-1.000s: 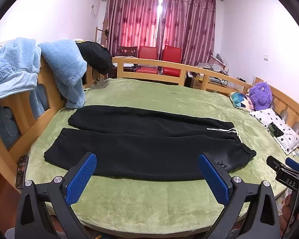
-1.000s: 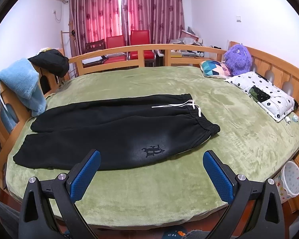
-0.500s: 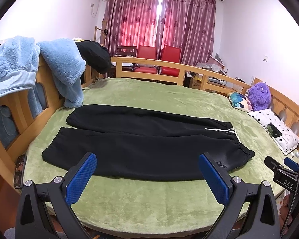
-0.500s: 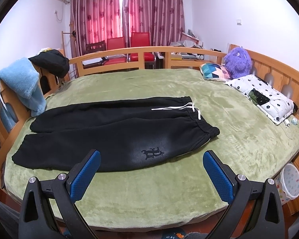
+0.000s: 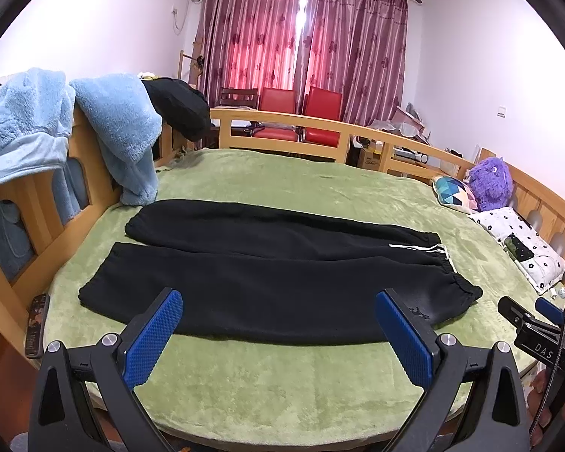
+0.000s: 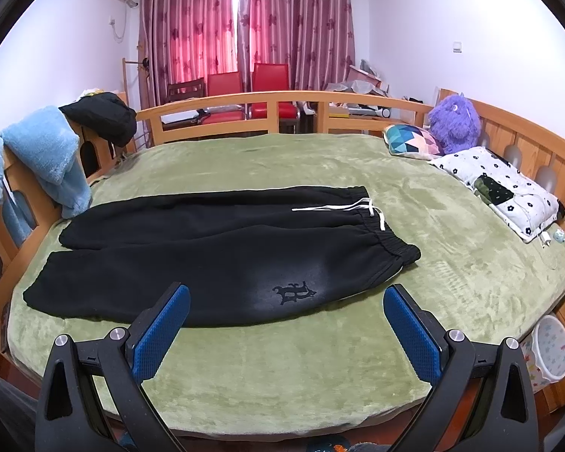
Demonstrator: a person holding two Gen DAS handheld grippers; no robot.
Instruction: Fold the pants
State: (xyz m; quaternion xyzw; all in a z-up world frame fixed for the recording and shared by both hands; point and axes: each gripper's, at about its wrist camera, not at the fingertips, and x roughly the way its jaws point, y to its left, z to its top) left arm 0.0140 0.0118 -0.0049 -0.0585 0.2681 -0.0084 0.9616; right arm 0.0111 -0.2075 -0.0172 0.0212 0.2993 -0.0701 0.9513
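The black pants (image 5: 267, 275) are spread flat, legs side by side, across the centre of the frame on the green bed (image 5: 282, 388), apparently readied for a first fold, while the left gripper (image 5: 278, 335) and right gripper (image 6: 286, 327), both spread wide and empty, are held at the lower edge, touching nothing.

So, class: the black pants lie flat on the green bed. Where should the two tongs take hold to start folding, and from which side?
Likely the near edge of the black pants: the right tongs near the waistband, the left tongs near the near leg's cuff. Come in low from the near bedside. The legs lie flat side by side, so the near leg can be lifted over the far one.
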